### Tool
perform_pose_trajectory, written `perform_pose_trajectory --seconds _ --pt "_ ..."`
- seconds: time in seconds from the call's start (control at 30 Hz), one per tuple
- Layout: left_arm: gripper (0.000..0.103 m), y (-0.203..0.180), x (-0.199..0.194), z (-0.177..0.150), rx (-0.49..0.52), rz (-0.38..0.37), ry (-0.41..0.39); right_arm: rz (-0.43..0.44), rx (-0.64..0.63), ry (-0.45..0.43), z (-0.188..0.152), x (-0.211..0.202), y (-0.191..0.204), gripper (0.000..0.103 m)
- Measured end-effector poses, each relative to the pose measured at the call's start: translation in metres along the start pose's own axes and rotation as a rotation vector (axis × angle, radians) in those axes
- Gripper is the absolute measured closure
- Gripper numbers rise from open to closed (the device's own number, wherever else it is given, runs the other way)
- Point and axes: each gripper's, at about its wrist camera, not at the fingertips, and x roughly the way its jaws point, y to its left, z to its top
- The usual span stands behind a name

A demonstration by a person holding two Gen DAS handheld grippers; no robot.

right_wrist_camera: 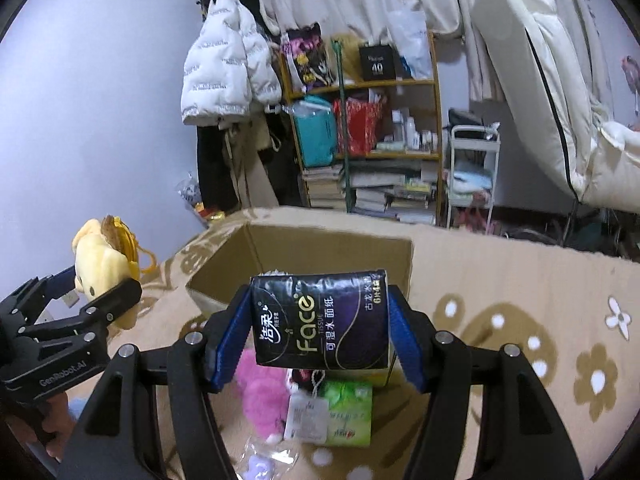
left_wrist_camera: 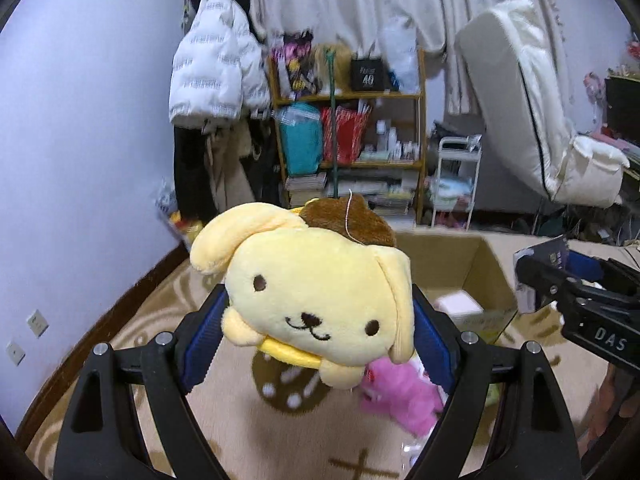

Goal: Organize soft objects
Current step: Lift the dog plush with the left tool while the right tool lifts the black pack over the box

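Tongs on your left [left_wrist_camera: 316, 316] are clenched on the yellow dog plush [left_wrist_camera: 320, 292], and your right tongs [right_wrist_camera: 322, 326] grasp the black tissue pack [right_wrist_camera: 322, 320]. Both things hang in the air just in front of the open cardboard box [right_wrist_camera: 320, 250], above the carpet [right_wrist_camera: 520, 288]. You seem to be in the carrying step. Next, bring each one over the box and let it go inside. In front of the box, the pink plush [right_wrist_camera: 260, 396] and green tissue pack [right_wrist_camera: 348, 412] wait on the carpet.
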Motion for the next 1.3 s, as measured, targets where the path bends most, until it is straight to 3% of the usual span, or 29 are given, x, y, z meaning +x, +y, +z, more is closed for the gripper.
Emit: perform_pose_trajectory --seconds 0.13,0.37,0.6,0.87,1.3 --pt "0.019 -0.001 0.002 0.011 0.013 -0.008 -0.046 0.009 0.017 -0.032 0.010 0.001 -0.007 0.034" --pt "0.019 -0.004 0.022 0.021 0.044 0.002 -0.055 0.039 0.072 -0.052 0.021 0.007 -0.024 0.034" --pt "0.019 -0.005 0.053 0.027 0.019 -0.043 -0.009 0.047 0.088 -0.047 0.025 0.017 -0.031 0.034" --pt "0.019 -0.015 0.081 0.026 0.043 -0.040 0.030 0.063 0.093 -0.016 0.030 0.040 -0.036 0.034" --pt "0.018 -0.027 0.105 0.014 0.080 -0.078 0.113 0.060 0.095 0.062 0.019 0.068 -0.035 0.034"
